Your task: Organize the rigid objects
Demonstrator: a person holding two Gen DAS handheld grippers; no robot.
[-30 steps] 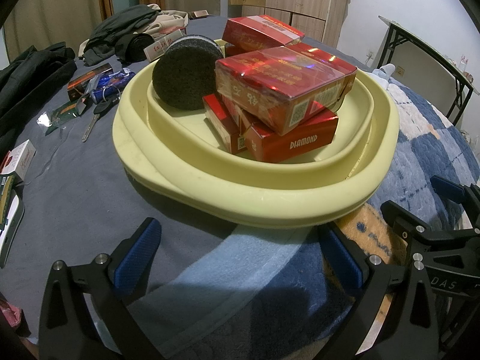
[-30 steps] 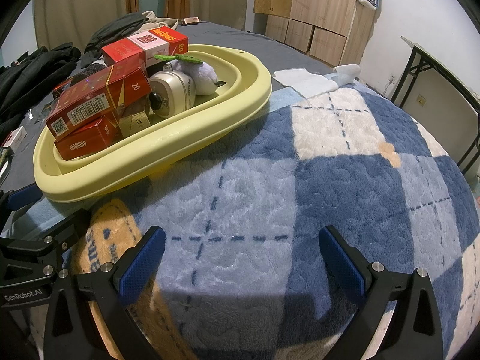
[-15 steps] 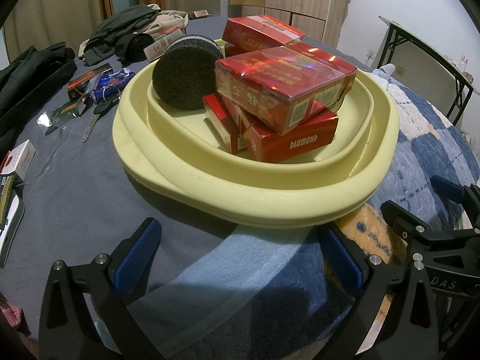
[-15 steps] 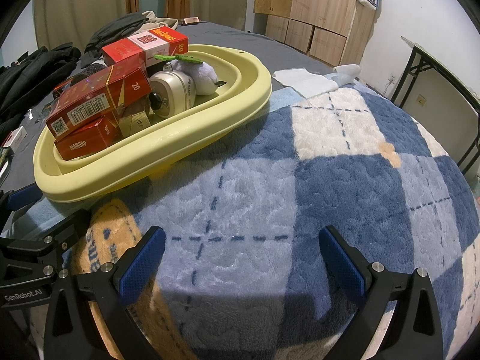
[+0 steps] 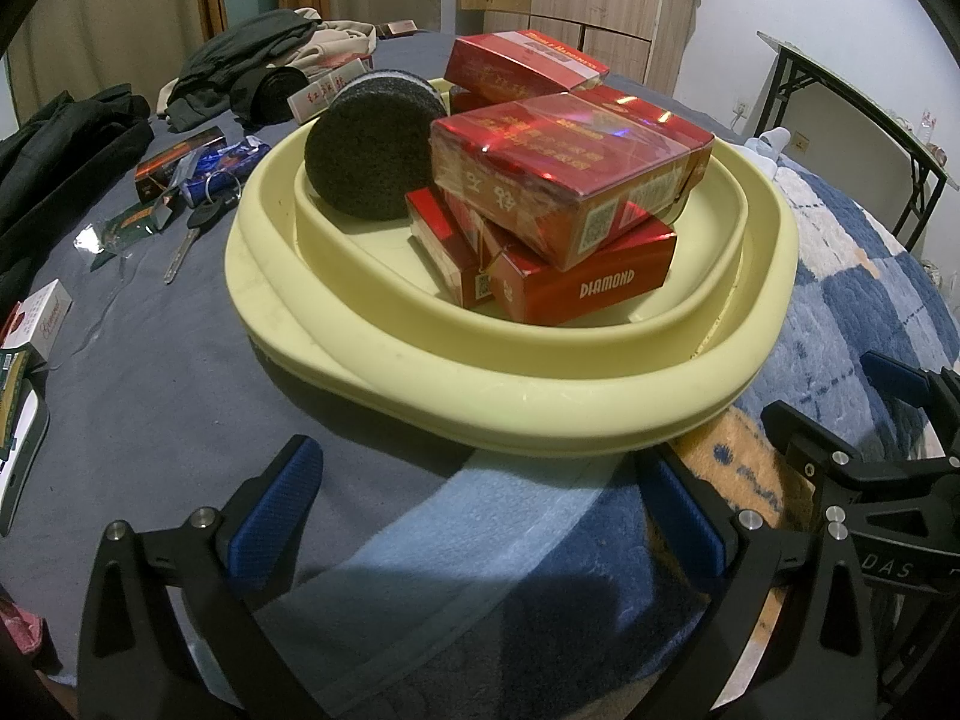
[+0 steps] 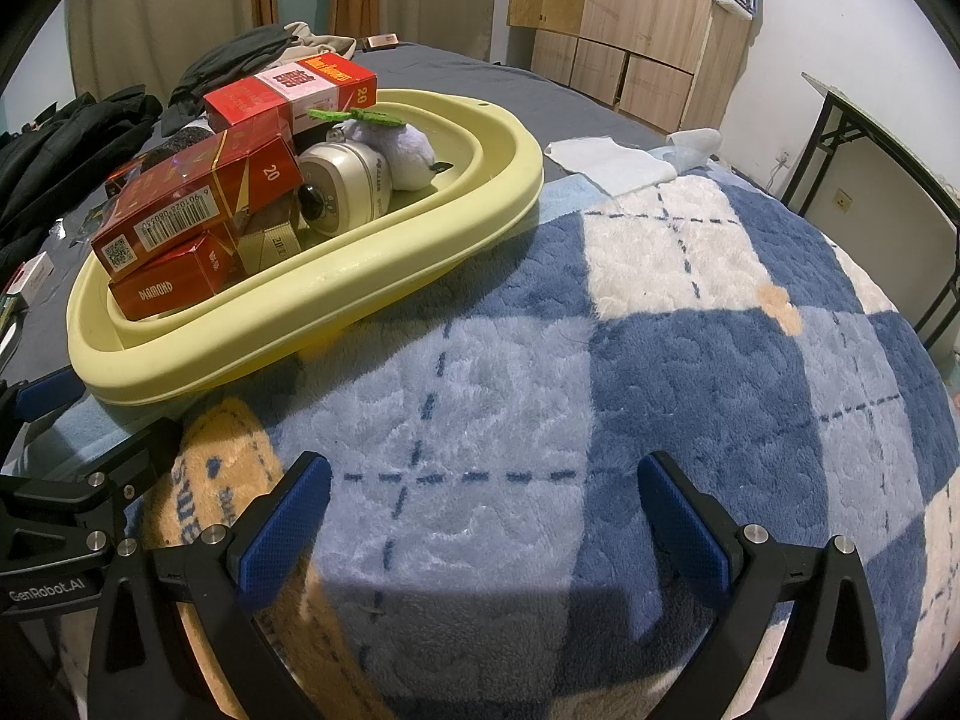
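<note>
A pale yellow basin [image 5: 540,414] [image 6: 372,276] rests on the bed, piled with red cigarette cartons [image 5: 564,174] [image 6: 198,198]. A round black sponge [image 5: 366,150] leans at its left side. A cream round clock [image 6: 345,186] and a small purple plush [image 6: 402,150] lie behind the cartons. My left gripper [image 5: 480,510] stands open just in front of the basin's near rim, holding nothing. My right gripper [image 6: 480,516] is open over the checked blanket, to the right of the basin, also with nothing between its fingers.
Left of the basin on the grey sheet lie a key [image 5: 186,240], small packets [image 5: 180,162] and a white box [image 5: 45,318]. Dark clothes [image 5: 66,150] are heaped at the back left. A blue checked blanket [image 6: 690,330] covers the right side; a white cloth [image 6: 606,162] lies beyond it.
</note>
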